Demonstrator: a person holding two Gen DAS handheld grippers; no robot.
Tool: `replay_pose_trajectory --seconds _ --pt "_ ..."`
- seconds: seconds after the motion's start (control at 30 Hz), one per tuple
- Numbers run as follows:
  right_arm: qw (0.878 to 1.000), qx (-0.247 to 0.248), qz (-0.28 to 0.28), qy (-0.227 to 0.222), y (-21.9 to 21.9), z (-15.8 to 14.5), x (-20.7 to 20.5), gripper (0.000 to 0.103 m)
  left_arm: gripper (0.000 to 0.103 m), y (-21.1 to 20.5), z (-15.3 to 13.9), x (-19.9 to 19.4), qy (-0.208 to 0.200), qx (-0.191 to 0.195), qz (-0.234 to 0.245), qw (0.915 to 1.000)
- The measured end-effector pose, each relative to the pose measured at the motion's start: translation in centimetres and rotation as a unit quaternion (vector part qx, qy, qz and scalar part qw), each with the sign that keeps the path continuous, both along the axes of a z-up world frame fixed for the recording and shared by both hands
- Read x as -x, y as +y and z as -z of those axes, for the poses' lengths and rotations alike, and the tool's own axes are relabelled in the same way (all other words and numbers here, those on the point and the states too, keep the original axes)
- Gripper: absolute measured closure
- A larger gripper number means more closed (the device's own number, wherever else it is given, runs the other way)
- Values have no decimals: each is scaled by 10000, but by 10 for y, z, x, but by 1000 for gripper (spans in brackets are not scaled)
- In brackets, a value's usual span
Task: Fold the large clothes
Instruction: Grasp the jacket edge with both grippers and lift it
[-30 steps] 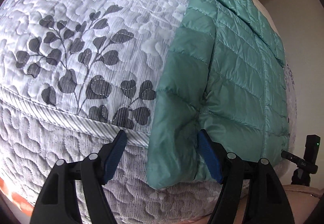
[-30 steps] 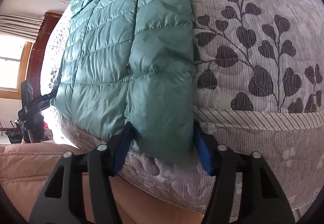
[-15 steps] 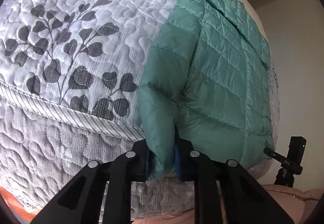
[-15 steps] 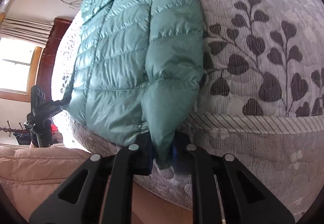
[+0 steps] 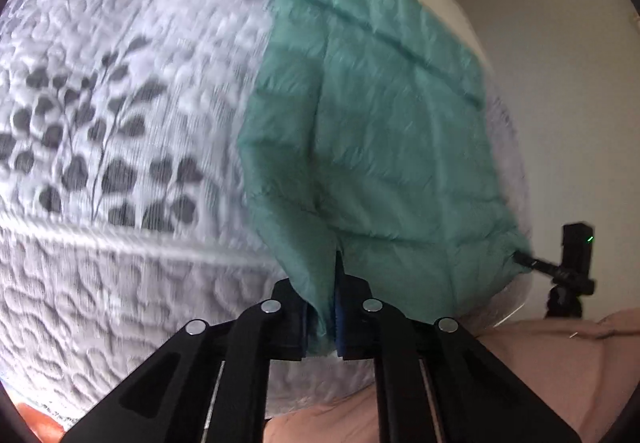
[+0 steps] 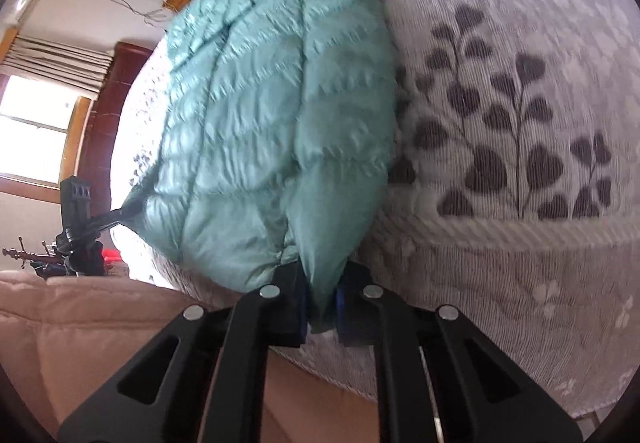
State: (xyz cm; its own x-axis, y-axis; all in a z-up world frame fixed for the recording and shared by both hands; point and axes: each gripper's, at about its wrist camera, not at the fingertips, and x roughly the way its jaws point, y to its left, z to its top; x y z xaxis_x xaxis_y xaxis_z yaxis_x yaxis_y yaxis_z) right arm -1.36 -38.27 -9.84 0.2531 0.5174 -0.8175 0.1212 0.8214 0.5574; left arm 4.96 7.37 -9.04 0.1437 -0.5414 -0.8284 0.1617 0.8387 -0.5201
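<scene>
Both claws, left claw (image 5: 322,317) and right claw (image 6: 322,309), have just closed, pinching the hem corners of the green jacket (image 5: 372,147) on the bed (image 5: 120,91); next: carry hem toward collar evenly.

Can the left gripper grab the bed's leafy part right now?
Probably not yet. The left gripper is shut on the green jacket, so its fingers are full. The leaf pattern lies uncovered beside it on the bedspread; nothing else blocks the way.
</scene>
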Motion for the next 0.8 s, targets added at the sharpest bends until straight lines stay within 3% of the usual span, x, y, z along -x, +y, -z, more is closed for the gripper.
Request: replay_pose_trajectory --seconds 0.27,0.43,0.63,0.8 --pt "9959 342 -70 -838 -17 -65 -61 95 94 -14 -79 -66 -1038 474 -109 9934" --pt "9911 575 -136 -1195 -37 -97 -133 95 94 -30 -108 -139 -1433 502 -168 9883" --pt "9912 621 18 -1172 -53 -104 -232 95 94 -53 -110 -235 -1542 508 -429 9858" --pt "9945 496 117 -920 -71 -81 -306 95 94 -61 -88 -303 -1340 448 -698 9875"
